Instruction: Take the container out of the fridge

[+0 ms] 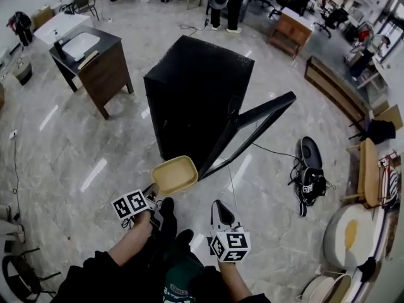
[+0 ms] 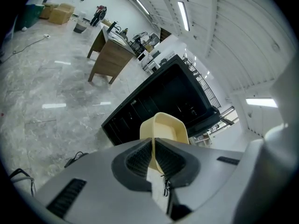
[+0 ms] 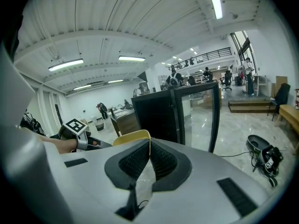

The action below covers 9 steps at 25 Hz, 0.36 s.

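Observation:
The container [image 1: 175, 174] is a shallow cream-yellow tub, out in front of the black fridge [image 1: 199, 93], above the floor. My left gripper [image 1: 154, 192] is shut on its near rim; in the left gripper view the pads [image 2: 140, 158] pinch the thin wall of the tub [image 2: 164, 129], with the fridge [image 2: 163, 94] behind. The fridge's glass door [image 1: 252, 128] stands open to the right. My right gripper [image 1: 221, 211] is to the right of the tub, apart from it, shut with nothing in it. The right gripper view shows the closed jaws [image 3: 149, 146], the tub's edge [image 3: 131, 136] behind them and the door [image 3: 196, 113].
A wooden desk with a white sink [image 1: 95, 59] stands to the left of the fridge. A black cable and a dark bag with shoes [image 1: 309, 175] lie on the floor right of the door. A long wooden bench [image 1: 334, 90] and chairs are at the far right.

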### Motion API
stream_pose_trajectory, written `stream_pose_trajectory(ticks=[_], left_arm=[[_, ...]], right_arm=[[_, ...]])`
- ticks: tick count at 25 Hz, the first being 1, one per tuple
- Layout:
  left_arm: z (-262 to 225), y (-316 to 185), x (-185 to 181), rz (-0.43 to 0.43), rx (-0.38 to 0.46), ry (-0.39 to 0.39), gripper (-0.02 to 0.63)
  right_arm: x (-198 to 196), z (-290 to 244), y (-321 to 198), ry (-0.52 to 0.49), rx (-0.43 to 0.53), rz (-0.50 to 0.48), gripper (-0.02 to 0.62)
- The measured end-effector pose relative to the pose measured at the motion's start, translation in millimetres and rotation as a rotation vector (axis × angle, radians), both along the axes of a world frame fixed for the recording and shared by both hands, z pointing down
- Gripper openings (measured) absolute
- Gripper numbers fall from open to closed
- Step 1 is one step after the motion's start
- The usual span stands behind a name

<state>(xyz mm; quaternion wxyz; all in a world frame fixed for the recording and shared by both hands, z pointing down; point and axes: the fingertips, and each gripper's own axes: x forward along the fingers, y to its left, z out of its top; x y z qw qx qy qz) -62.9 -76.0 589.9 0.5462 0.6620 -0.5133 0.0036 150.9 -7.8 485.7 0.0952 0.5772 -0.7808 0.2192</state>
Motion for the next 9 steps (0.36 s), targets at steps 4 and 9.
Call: stream_pose_trajectory(ticks=[4,9], left_arm=[[0.7,3.3,2.0,-0.01,-0.005,0.01,0.026],[0.8,4.9,9.1,-0.009,-0.006,0.01,0.026]], right_arm=[[-1.9,-2.5,0.8,0.004,0.004,-0.017,0.035],[0.0,-2.1,3.1,0.002,0.0,-0.029,0.035]])
